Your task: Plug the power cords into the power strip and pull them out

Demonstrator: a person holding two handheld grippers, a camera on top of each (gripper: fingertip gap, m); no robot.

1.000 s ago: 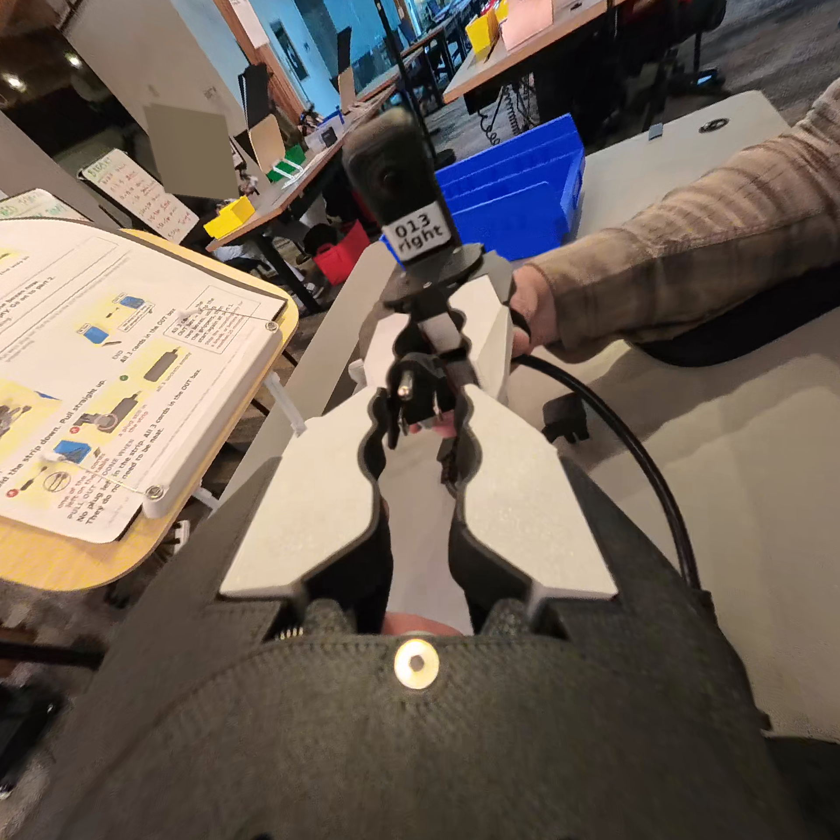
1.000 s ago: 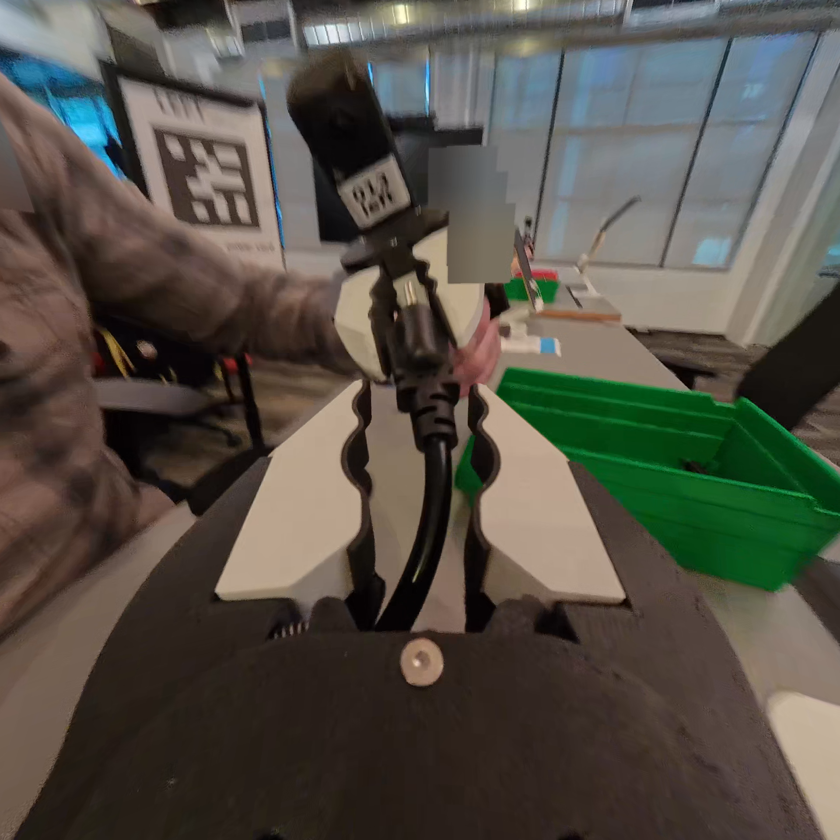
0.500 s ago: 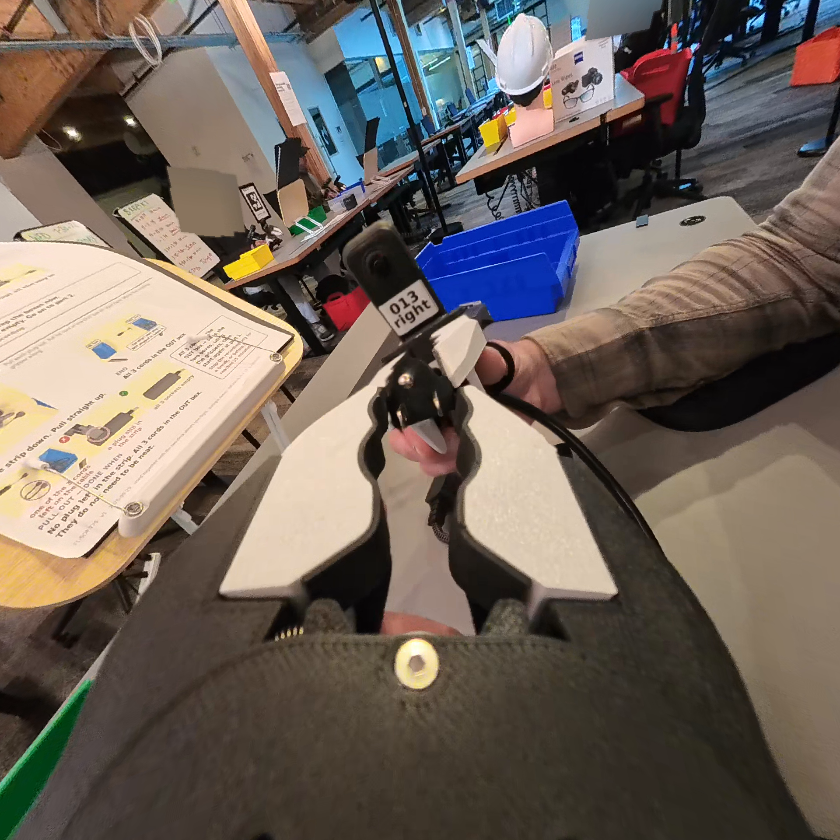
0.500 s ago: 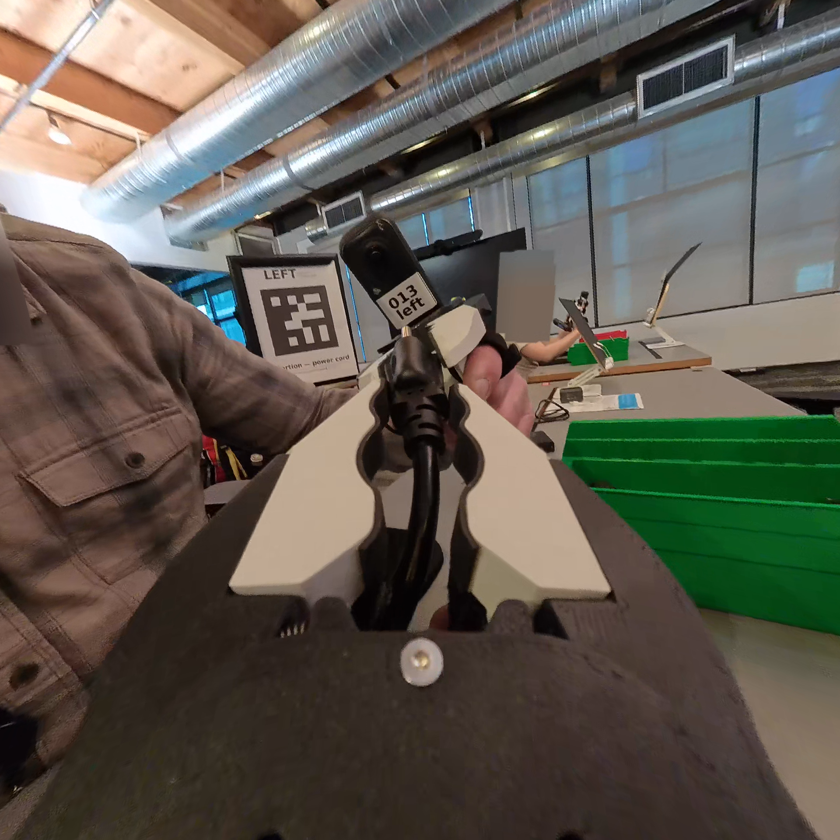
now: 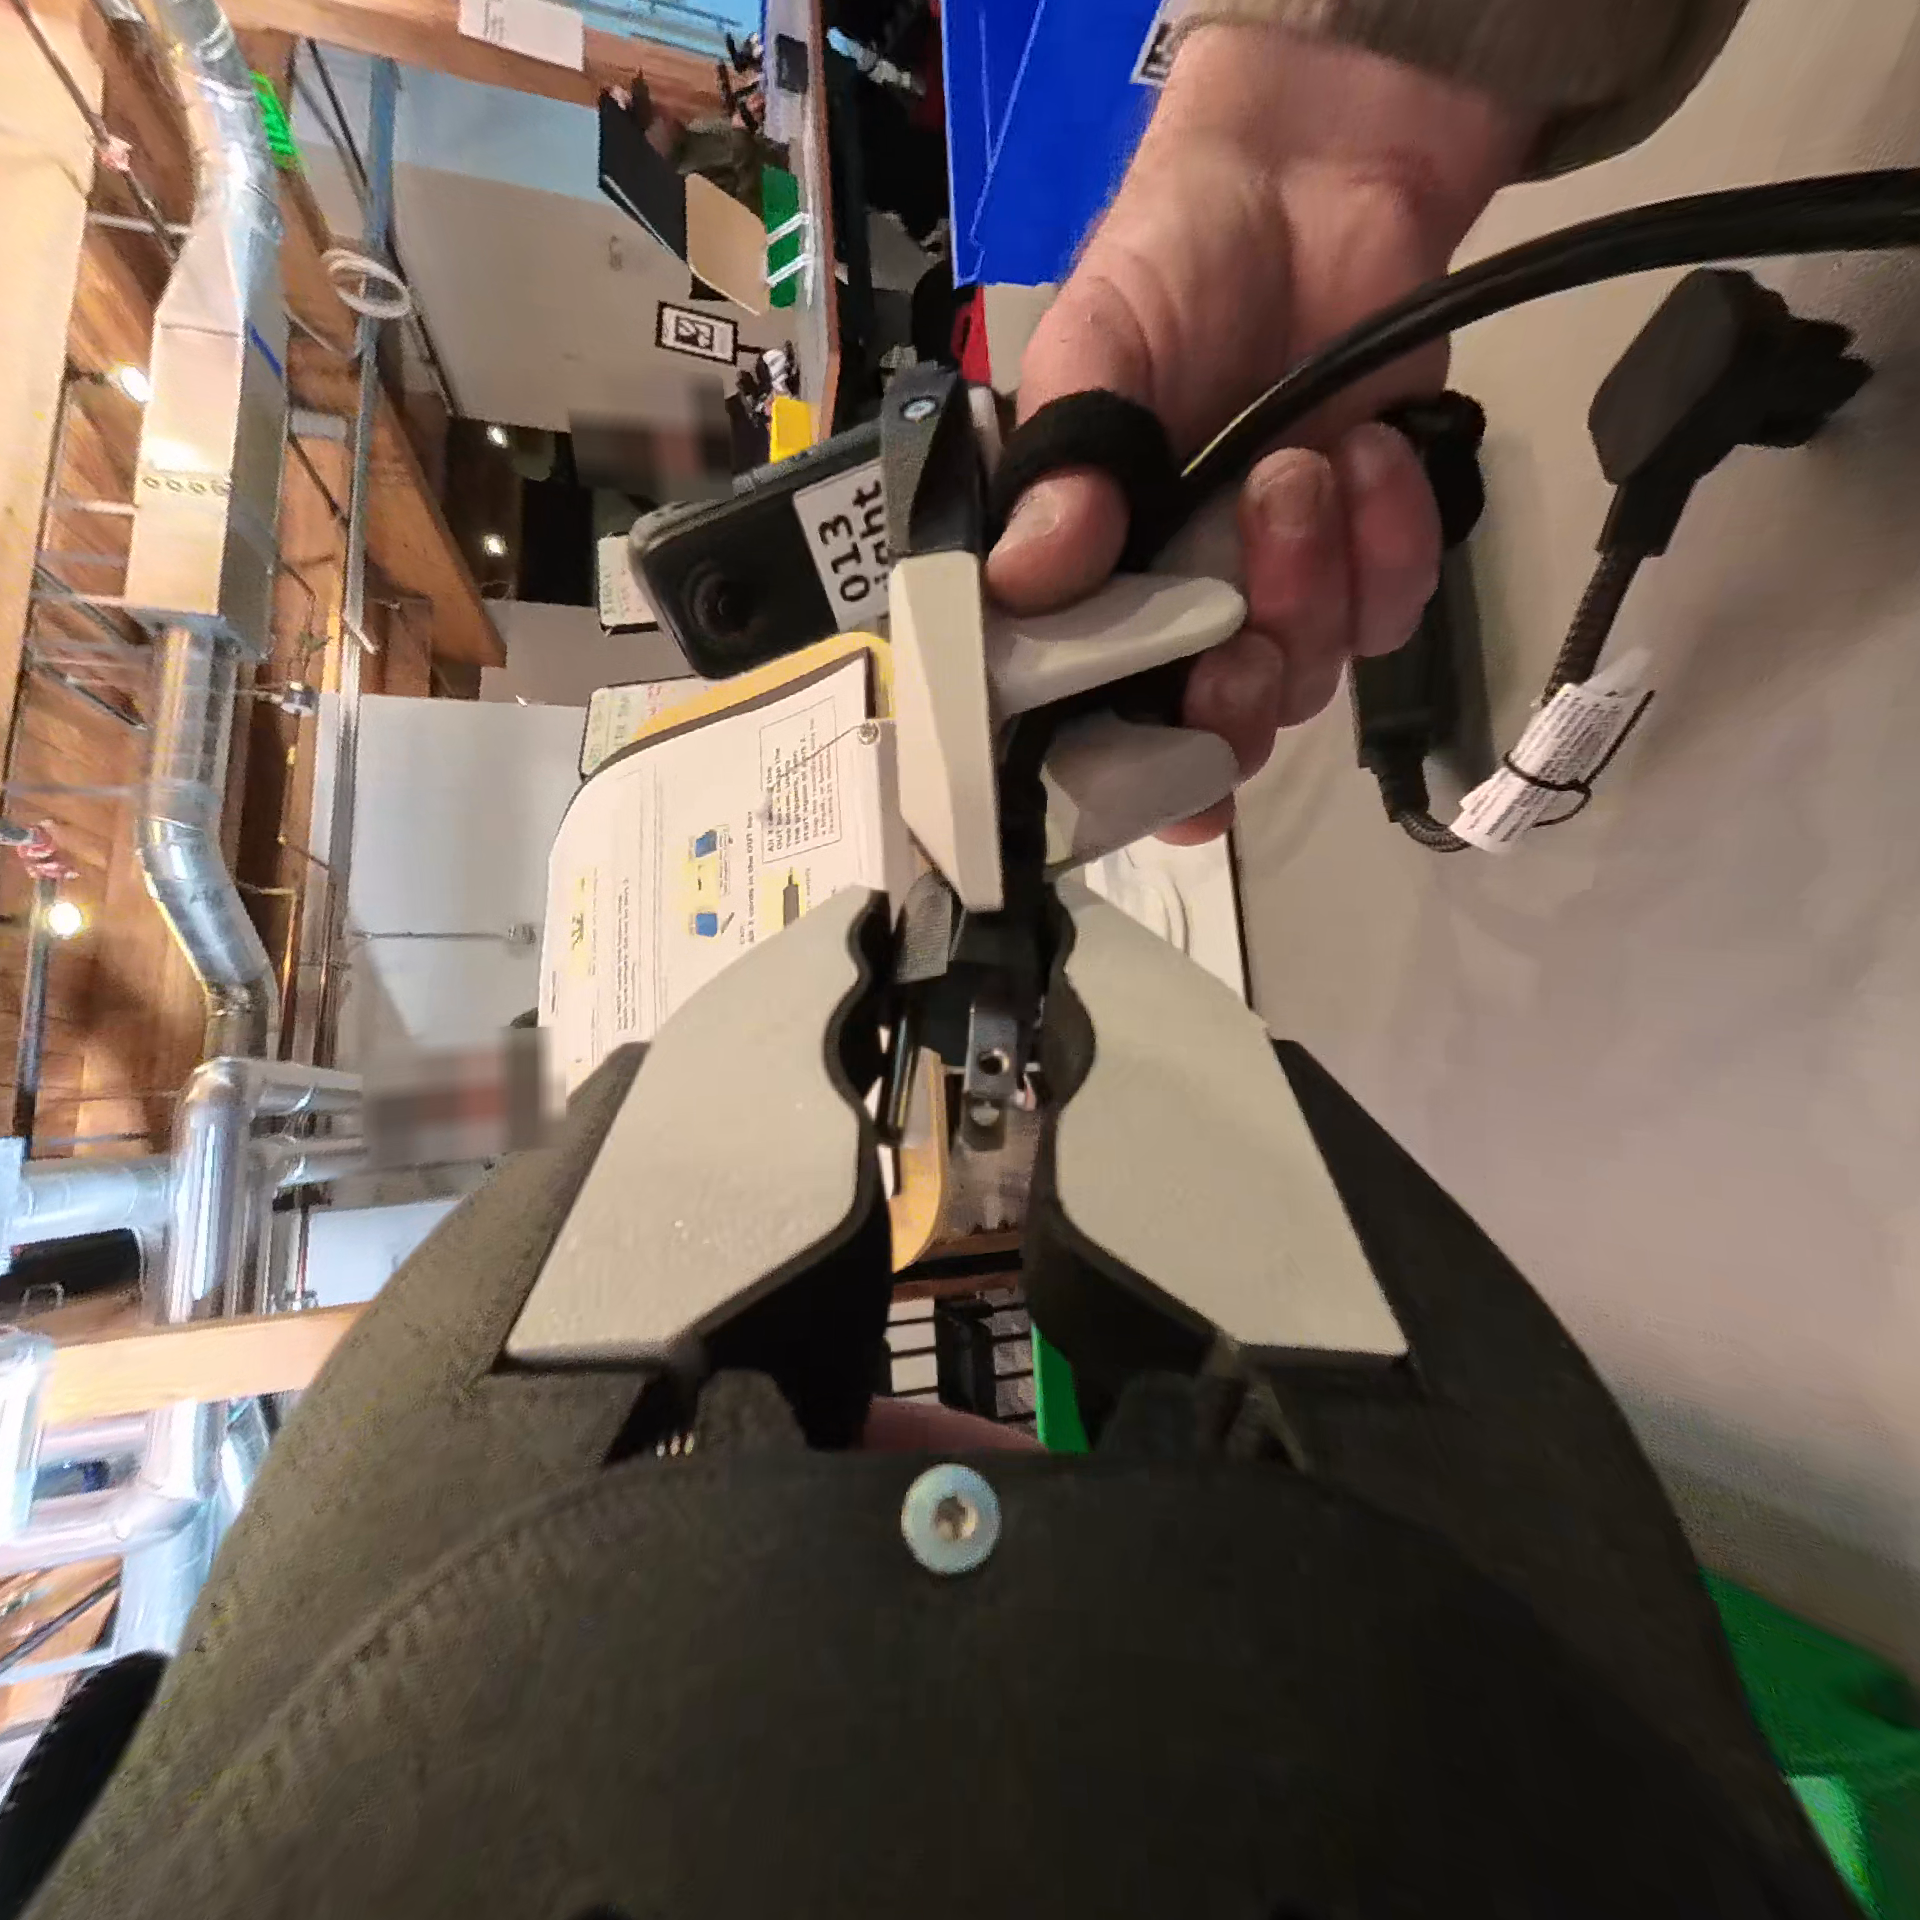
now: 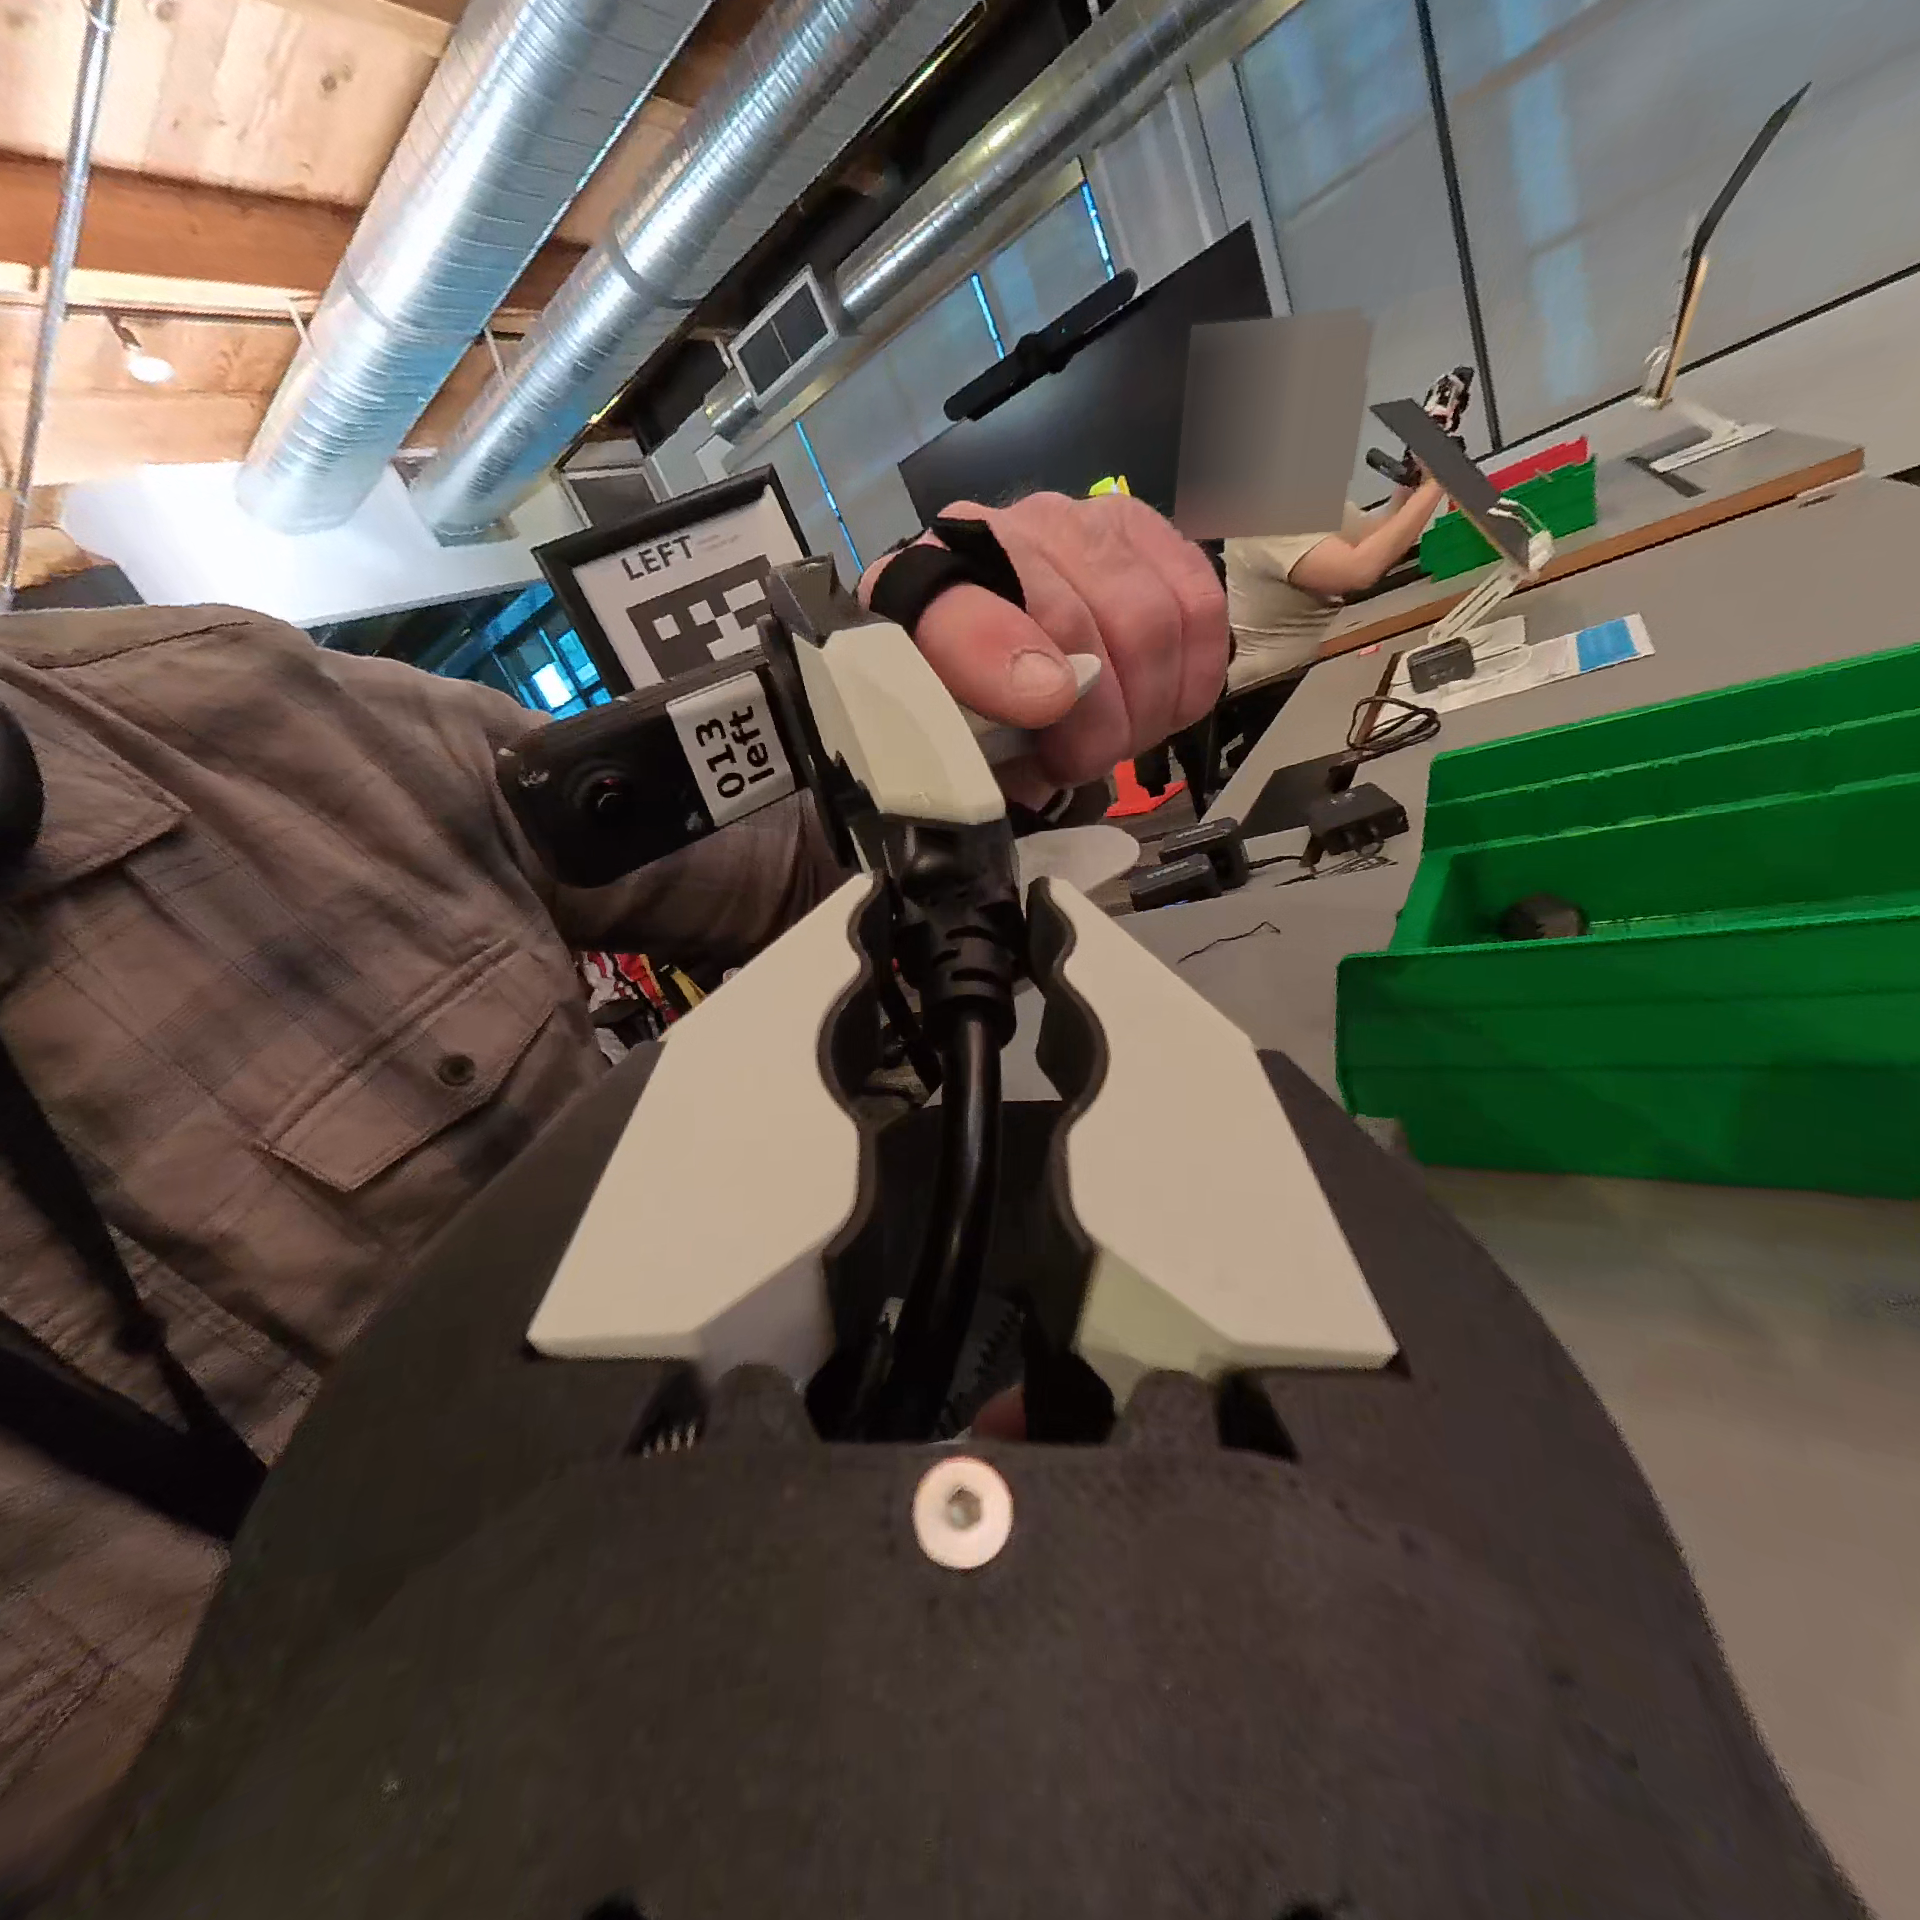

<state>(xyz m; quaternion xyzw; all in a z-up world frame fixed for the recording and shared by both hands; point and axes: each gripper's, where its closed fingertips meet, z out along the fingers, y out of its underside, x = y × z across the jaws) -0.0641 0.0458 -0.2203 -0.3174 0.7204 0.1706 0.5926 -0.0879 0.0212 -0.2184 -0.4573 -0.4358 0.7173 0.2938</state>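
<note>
A black power cord plug (image 6: 951,894) sits between the fingertips of my right gripper (image 6: 951,920), which is shut on it. Its cord (image 6: 971,1091) runs back between the fingers. In the left wrist view the same plug (image 5: 987,966) points its metal prongs at the camera. My left gripper (image 5: 971,935) faces it nose to nose. Its jaws stand apart on either side of the prong end, and no squeeze shows. The cord (image 5: 1455,301) loops past the hand holding the right gripper. No power strip is in view.
A second black plug (image 5: 1704,384) with a braided cable and a white tag (image 5: 1548,769) lies on the grey table (image 5: 1610,1195). A green bin (image 6: 1662,987) stands to the right, a blue bin (image 5: 1029,135) farther off. An instruction board (image 5: 727,831) stands behind. Small black adapters (image 6: 1195,862) lie on the table. Only a small space, under 4 cm, lies between the two pairs of fingers.
The left gripper has rolled about a quarter turn onto its side. The two grippers have come together, so the plug's prong end now lies between the left fingertips. The right keeps its hold.
</note>
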